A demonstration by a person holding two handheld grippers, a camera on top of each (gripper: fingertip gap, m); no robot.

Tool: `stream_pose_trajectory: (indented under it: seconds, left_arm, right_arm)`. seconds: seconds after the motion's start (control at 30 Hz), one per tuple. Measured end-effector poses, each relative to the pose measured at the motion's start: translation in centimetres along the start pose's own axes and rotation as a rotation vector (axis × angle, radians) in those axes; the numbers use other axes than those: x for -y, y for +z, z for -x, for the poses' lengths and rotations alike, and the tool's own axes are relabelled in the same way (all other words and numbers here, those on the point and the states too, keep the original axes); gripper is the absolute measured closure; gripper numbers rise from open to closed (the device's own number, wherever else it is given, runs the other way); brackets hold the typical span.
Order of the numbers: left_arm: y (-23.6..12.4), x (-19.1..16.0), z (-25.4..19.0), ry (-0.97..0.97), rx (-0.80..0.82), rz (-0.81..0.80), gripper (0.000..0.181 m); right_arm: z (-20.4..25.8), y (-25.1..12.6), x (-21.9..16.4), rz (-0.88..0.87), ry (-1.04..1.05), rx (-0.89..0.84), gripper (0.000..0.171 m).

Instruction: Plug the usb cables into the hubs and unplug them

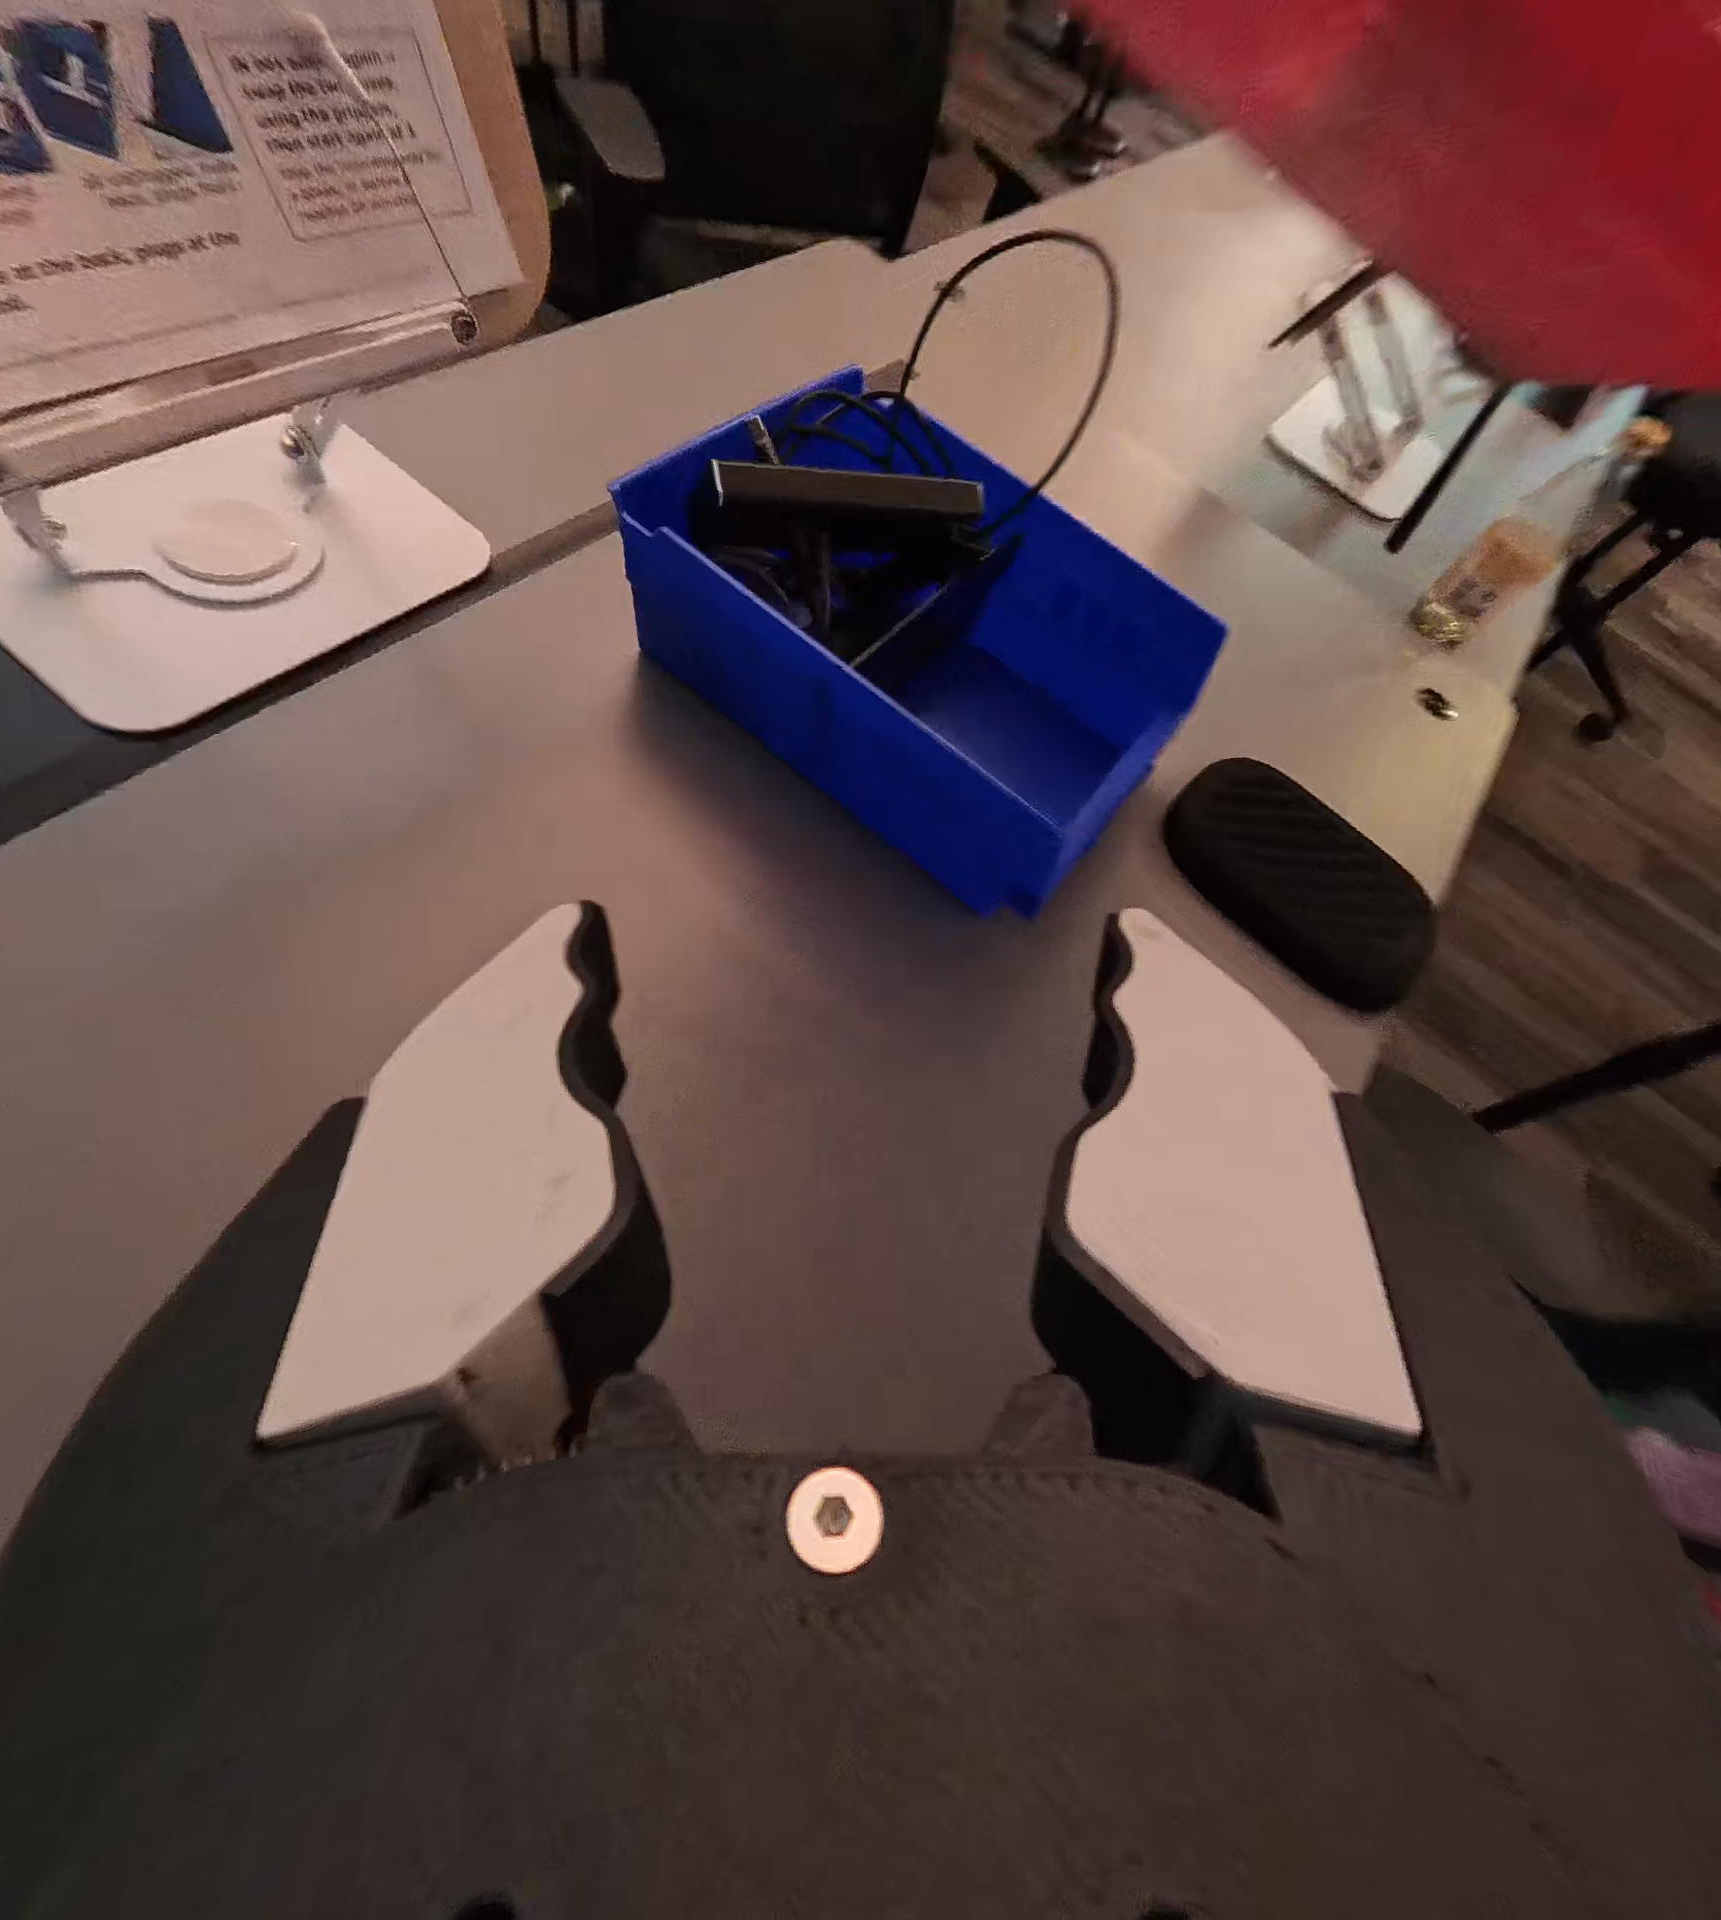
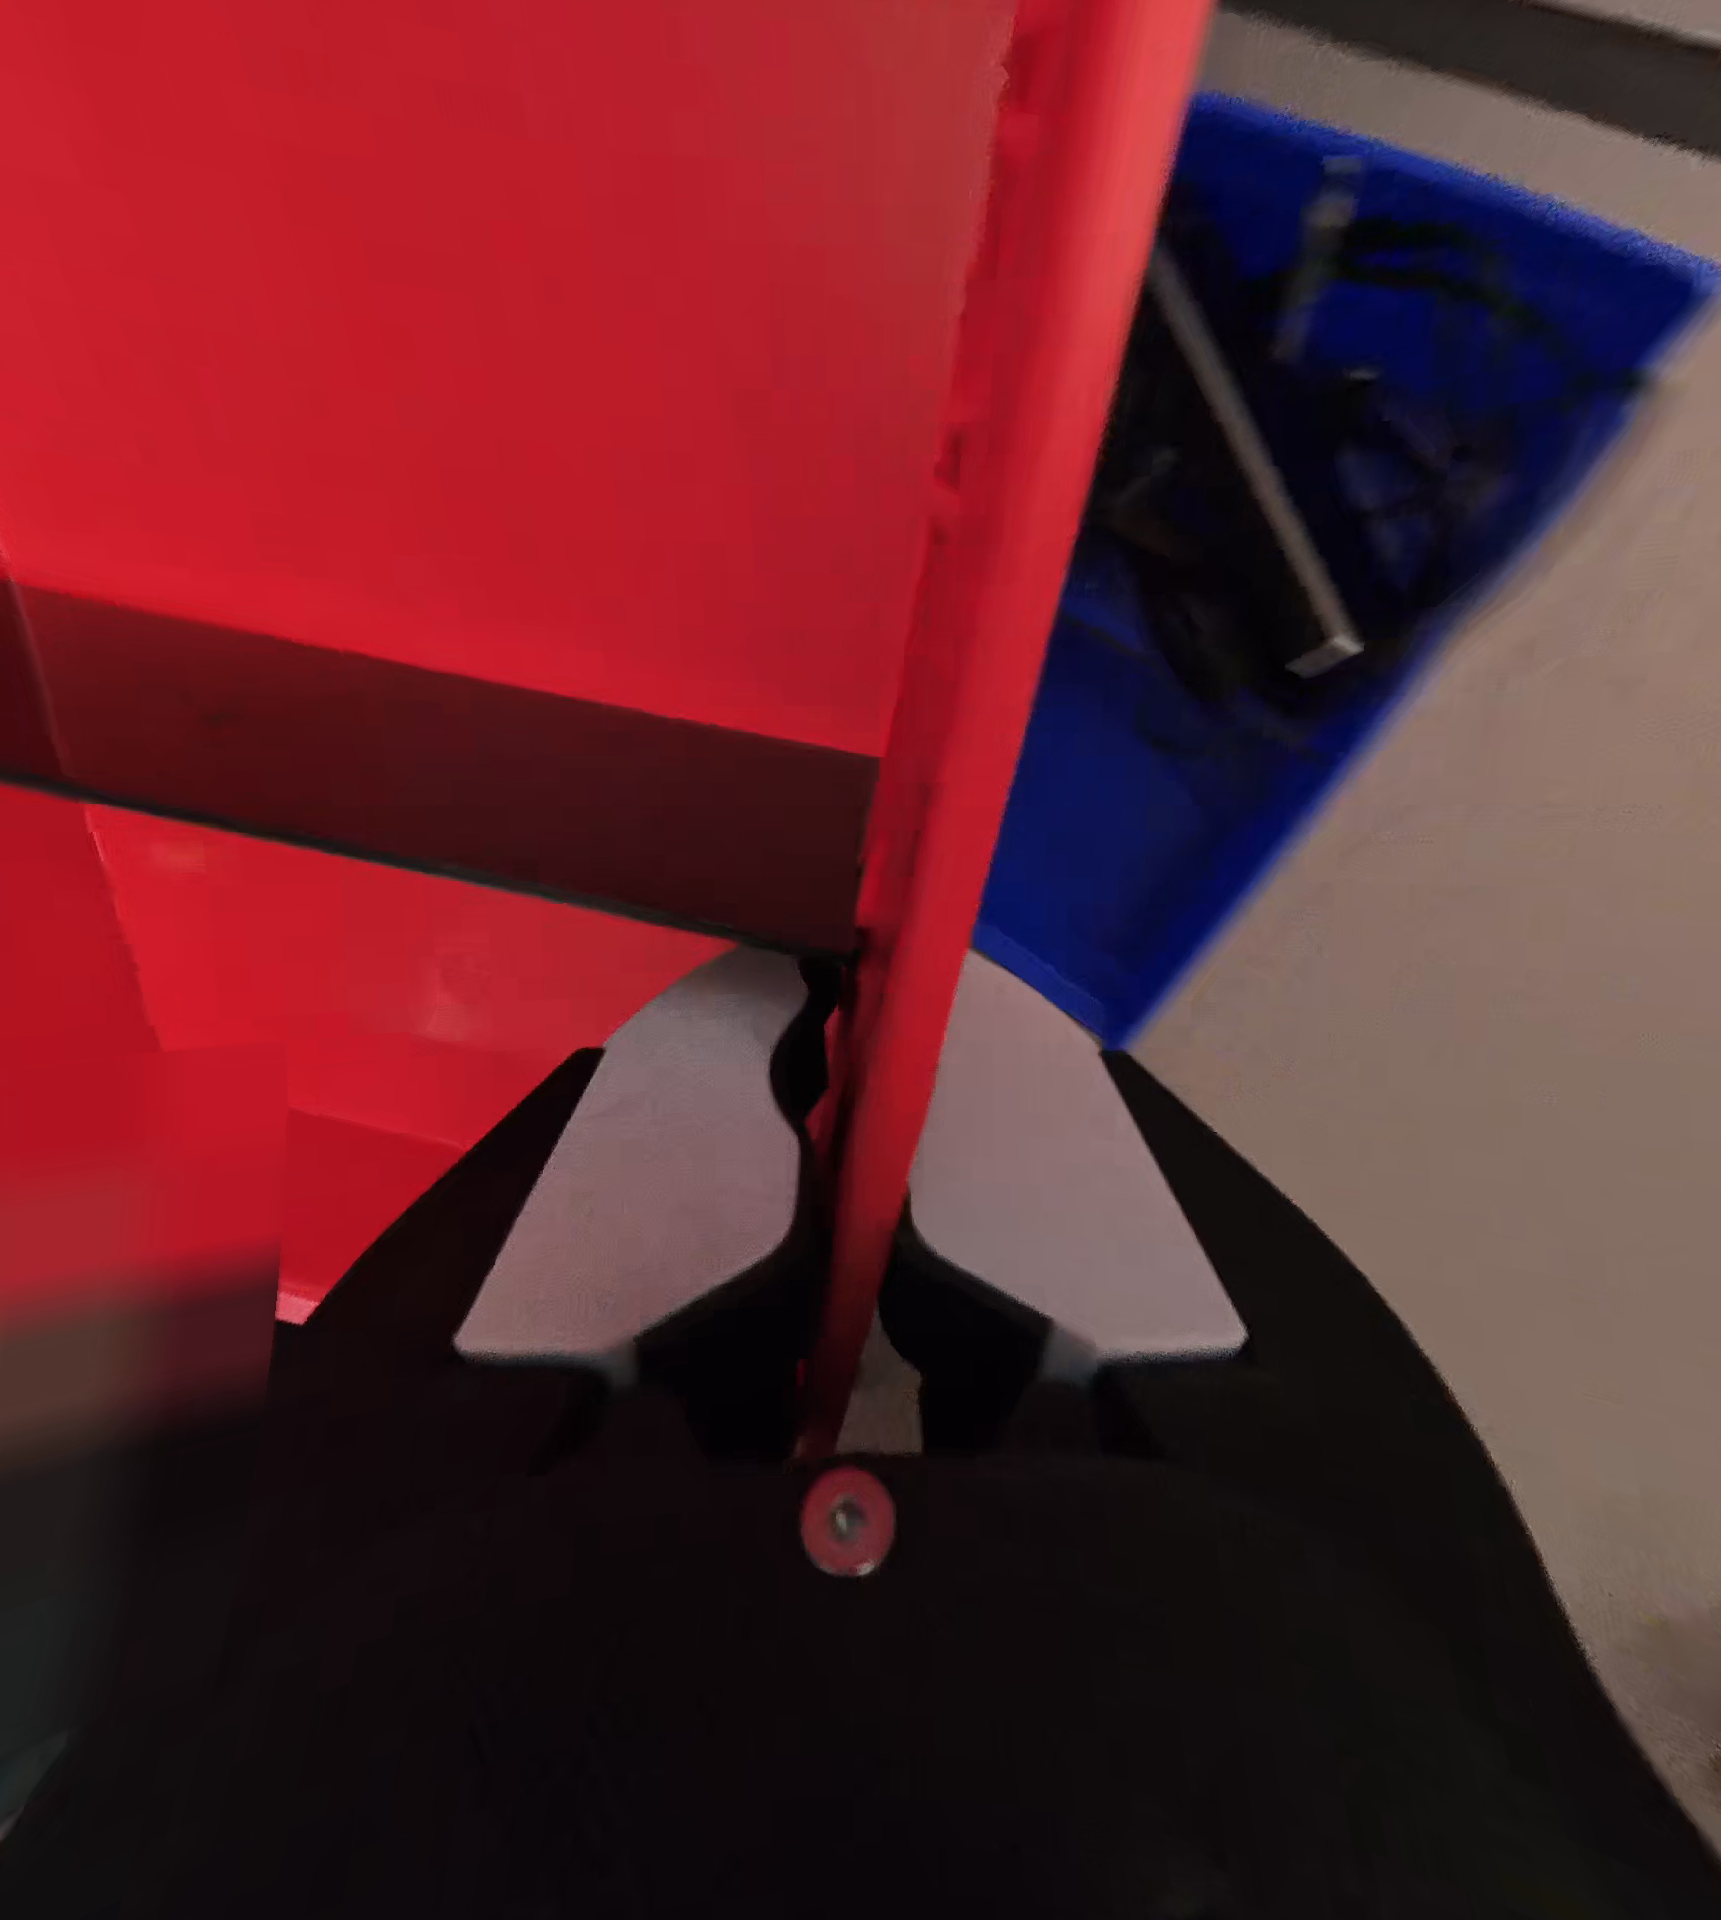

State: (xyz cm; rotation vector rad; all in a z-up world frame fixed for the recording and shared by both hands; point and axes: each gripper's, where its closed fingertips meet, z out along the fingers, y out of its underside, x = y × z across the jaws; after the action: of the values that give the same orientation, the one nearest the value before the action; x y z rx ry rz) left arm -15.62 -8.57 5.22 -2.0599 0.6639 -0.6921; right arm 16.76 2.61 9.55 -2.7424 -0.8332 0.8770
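Observation:
A blue bin [image 1: 835,717] stands on the grey table [image 1: 316,935], split by a divider. Its far half holds a dark grey USB hub [image 1: 845,488] and tangled black cables; one cable [image 1: 1095,270] loops up over the rim. Its near half is empty. My left gripper [image 1: 856,925] is open and empty above the table, short of the blue bin. My right gripper [image 2: 856,987] is shut on the side wall of a red bin [image 2: 523,312], which has a dark divider [image 2: 420,748] across it. The red bin also shows blurred in the left wrist view [image 1: 1510,156], raised at the top right. The blue bin [image 2: 1095,831] and the hub [image 2: 1240,447] lie behind it.
A black oval case [image 1: 1303,894] lies right of the blue bin near the table's edge. A sign holder on a white base [image 1: 212,613] stands at the back left. A small bottle [image 1: 1469,582] and another white stand [image 1: 1355,457] are at the far right, near office chairs. The grippers' ends are close to 35 cm from one another.

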Motion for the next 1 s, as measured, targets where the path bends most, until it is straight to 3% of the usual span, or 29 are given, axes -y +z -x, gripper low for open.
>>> stream_pose_trajectory:
  seconds: [0.1,0.17,0.33,0.4,0.47,0.63,0.67,0.87,1.0]
  left_arm:
    - [8.3,0.3,-0.8,0.017,-0.011,0.034,0.075]
    - [13.7,-0.8,-1.5,0.005,-0.023,0.082,0.07]
    - [22.2,-3.4,0.5,0.017,0.139,0.272,0.061]
    - [23.9,-3.5,0.0,-0.07,0.075,0.35,0.067]
    - [25.0,-3.3,0.5,-0.113,0.075,0.408,0.084]
    - [26.3,-6.8,0.1,-0.112,0.054,0.722,0.101]
    - [26.5,-7.4,-0.5,-0.111,0.022,0.766,0.097]
    - [25.3,-7.7,-1.3,-0.236,-0.069,0.951,0.162]
    - [22.7,-7.6,4.3,-0.14,0.129,0.933,0.175]
  right_arm:
    - [-6.0,-4.9,-4.2,-0.166,0.092,-0.033,0.166]
    - [-9.9,-6.0,-7.5,-0.228,0.195,-0.056,0.166]
    - [-17.8,-3.6,-16.2,-0.205,0.422,-0.123,0.165]
    - [-20.5,-1.7,-19.5,-0.152,0.496,-0.16,0.165]
    - [-22.8,0.1,-22.6,-0.096,0.565,-0.205,0.165]
    - [-27.0,2.7,-27.0,0.009,0.659,-0.344,0.165]
    - [-27.5,3.0,-27.1,0.022,0.66,-0.374,0.165]
    - [-27.4,5.9,-23.8,0.056,0.597,-0.403,0.161]
    - [-25.4,9.2,-19.6,0.088,0.498,-0.386,0.16]
